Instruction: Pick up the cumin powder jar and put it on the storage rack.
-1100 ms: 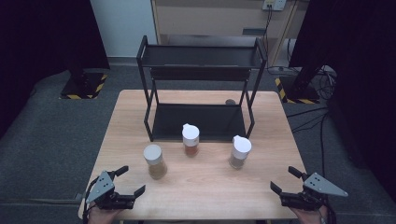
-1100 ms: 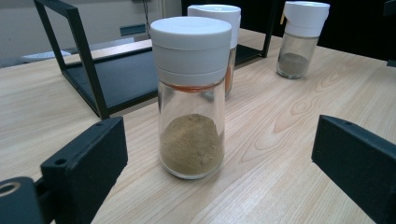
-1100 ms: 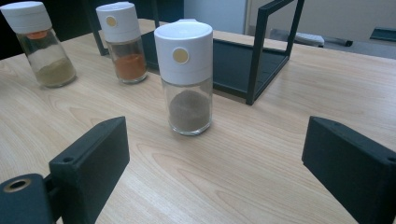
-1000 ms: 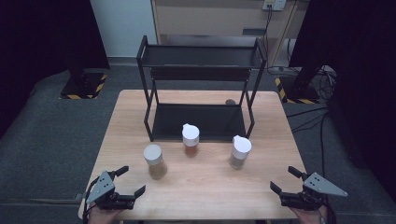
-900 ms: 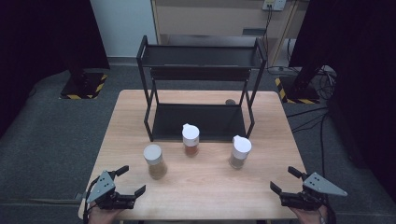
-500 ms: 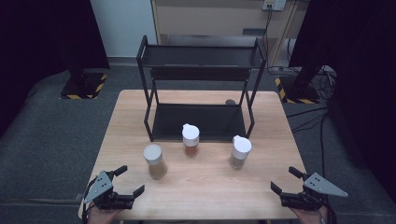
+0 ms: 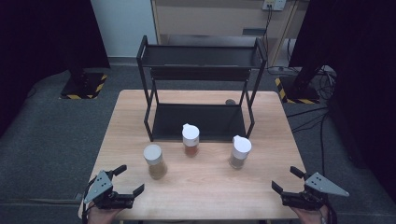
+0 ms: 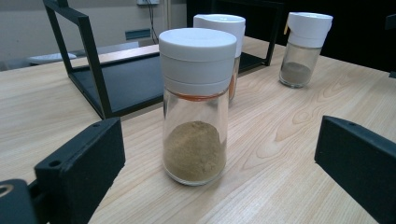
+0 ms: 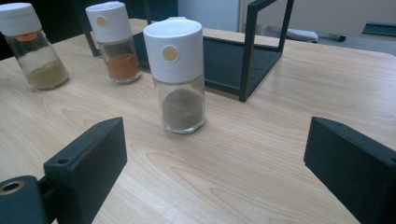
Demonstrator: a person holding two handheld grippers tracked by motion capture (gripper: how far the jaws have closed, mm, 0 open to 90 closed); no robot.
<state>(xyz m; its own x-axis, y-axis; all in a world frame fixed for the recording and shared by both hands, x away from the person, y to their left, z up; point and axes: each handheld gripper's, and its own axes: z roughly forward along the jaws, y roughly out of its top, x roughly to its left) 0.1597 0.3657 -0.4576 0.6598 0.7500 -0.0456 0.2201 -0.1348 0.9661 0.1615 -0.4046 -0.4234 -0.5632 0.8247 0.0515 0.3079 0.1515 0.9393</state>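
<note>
Both grippers spread wide, empty: left gripper (image 7: 125,179), right gripper (image 7: 286,179). Nearest jar (image 8: 197,105) upright on table (image 7: 210,186), front of rack (image 7: 201,84). Glass, likely light, slick, breakable; grip body below lid.

Wooden desk on grey carpet, dark drapes at both sides

The light wood desk (image 7: 205,186) stands on a speckled grey carpet (image 7: 56,135); black curtains (image 7: 42,32) hang at left and right, each beside a stand base edged with yellow-black hazard tape (image 7: 84,86). Beyond the desk's far edge are a pale wall (image 7: 122,23) and a beige cabinet (image 7: 210,18), with cables (image 7: 313,119) trailing over the floor near the far right corner
</note>
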